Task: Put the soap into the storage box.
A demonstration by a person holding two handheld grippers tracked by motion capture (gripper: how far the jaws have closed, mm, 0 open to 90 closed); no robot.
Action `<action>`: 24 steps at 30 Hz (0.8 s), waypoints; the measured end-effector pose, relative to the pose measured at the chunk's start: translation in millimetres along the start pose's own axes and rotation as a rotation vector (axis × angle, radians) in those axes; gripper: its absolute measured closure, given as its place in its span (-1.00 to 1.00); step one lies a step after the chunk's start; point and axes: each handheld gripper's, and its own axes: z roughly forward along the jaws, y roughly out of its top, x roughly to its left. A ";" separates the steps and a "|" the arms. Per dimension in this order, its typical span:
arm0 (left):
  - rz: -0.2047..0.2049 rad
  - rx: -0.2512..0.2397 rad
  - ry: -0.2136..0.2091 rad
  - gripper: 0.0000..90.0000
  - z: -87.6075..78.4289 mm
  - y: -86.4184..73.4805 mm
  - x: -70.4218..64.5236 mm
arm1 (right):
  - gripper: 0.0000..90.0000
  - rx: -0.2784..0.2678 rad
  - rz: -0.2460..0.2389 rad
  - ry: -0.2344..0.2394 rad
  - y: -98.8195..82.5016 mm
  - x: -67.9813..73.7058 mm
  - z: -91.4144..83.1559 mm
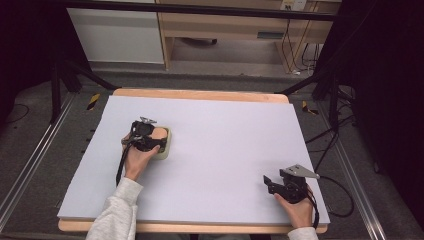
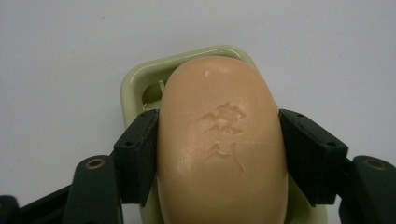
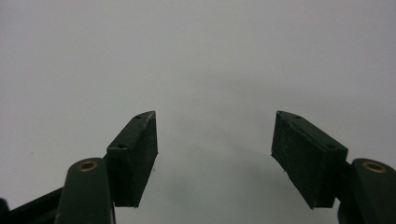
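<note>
Closest to the lens in the left gripper view, the left gripper (image 2: 219, 154) clamps both jaws against the long sides of a peach soap bar (image 2: 219, 140), its long axis running straight away along the jaws. That bar sits over a pale green soap dish (image 2: 135, 81) on the table's (image 1: 225, 130) left half. Well apart, the right gripper (image 3: 215, 154) rests with jaws wide, holding nothing.

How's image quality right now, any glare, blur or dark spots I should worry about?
High view: table evenly lit, surroundings very dark, detail coarse. Left gripper view: soap sharp enough to read its embossed mark, mild sheen on the dish rim, no harsh glare. Right gripper view: right gripper casts a soft shadow on the surface, corners dim slightly.
</note>
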 end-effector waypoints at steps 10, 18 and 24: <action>-0.004 0.005 0.000 -0.29 3.5 -1.7 0.0 | -0.31 -0.002 -0.005 -0.002 -0.1 -0.6 -0.1; -0.007 -0.007 -0.003 -0.29 4.3 -2.2 0.7 | -0.31 -0.003 -0.005 -0.002 -0.1 -0.4 0.0; 0.005 -0.014 0.012 -0.32 3.2 -2.5 -1.3 | -0.31 -0.003 -0.007 -0.002 -0.2 -0.3 -0.2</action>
